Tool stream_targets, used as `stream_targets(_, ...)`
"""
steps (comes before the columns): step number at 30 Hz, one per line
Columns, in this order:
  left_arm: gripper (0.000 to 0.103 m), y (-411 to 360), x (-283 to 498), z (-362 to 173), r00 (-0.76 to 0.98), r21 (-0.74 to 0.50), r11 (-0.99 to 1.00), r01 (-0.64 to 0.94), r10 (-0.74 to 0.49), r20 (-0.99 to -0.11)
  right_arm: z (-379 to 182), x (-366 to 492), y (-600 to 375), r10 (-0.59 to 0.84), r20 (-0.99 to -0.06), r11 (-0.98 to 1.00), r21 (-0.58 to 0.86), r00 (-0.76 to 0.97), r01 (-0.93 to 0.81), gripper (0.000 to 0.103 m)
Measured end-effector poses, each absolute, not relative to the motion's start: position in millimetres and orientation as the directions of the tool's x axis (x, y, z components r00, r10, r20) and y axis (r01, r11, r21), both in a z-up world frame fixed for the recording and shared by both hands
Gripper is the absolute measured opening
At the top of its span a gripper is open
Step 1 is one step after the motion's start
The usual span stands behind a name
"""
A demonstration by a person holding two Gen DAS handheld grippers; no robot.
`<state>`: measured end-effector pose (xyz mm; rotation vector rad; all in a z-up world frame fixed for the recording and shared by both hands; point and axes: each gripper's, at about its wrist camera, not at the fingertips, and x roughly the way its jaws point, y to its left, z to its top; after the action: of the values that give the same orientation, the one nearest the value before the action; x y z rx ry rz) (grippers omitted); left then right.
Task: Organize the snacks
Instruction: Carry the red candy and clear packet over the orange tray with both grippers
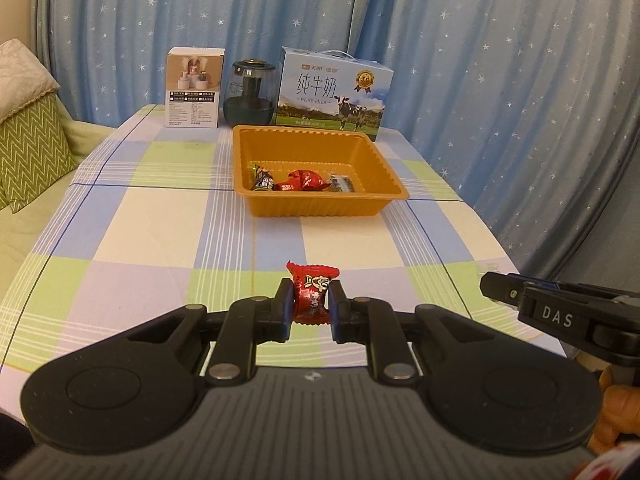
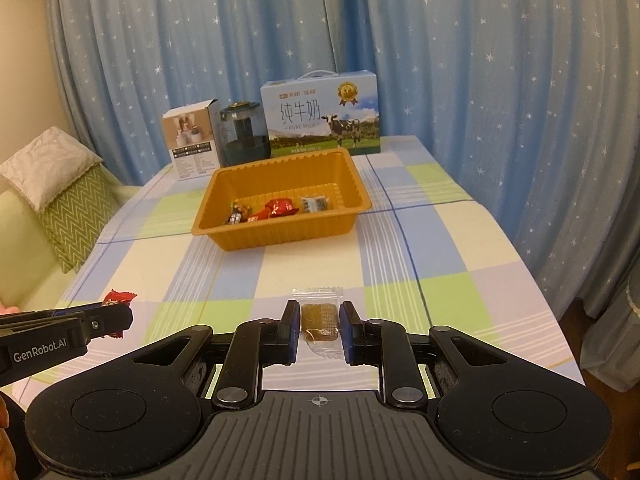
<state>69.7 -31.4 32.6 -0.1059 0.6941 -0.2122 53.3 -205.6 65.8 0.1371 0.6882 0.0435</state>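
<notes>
Five snacks (image 2: 319, 322), one tray (image 2: 280, 236), two boxes (image 2: 320, 116).

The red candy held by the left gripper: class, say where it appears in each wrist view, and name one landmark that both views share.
Left wrist: red candy at bottom centre, clamped in the left gripper.
Right wrist: at the far left edge, peeking past that gripper's fingers.
Shared landmark: the orange tray mid-table.

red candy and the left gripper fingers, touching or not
Touching. The left wrist view shows the red candy pinched between the left gripper fingers, both pads pressed against its wrapper with no gap.
</notes>
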Motion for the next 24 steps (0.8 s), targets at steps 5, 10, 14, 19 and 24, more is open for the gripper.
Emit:
stream_targets(5,0.016,-33,81,39,0.751,-0.165,0.974,0.157,-0.226,-0.62,69,66,-208,0.087,-0.629,0.989,0.145,0.772,0.006,0.021)
stream_targets(10,0.016,-34,98,47,0.754,-0.166,0.973,0.159,-0.228,-0.615,74,81,-213,0.09,-0.63,0.99,0.144,0.772,0.003,0.021)
stream_targets(14,0.016,-36,114,53,0.756,-0.17,0.972,0.161,-0.232,-0.612,76,97,-217,0.089,-0.634,0.989,0.145,0.768,0.004,0.021)
stream_targets(19,0.016,-38,139,55,0.754,-0.173,0.972,0.159,-0.233,-0.615,78,121,-220,0.102,-0.647,0.99,0.141,0.756,-0.013,0.021)
stream_targets(24,0.016,-40,167,55,0.749,-0.175,0.972,0.155,-0.231,-0.621,77,147,-226,0.118,-0.657,0.988,0.152,0.745,-0.023,0.021)
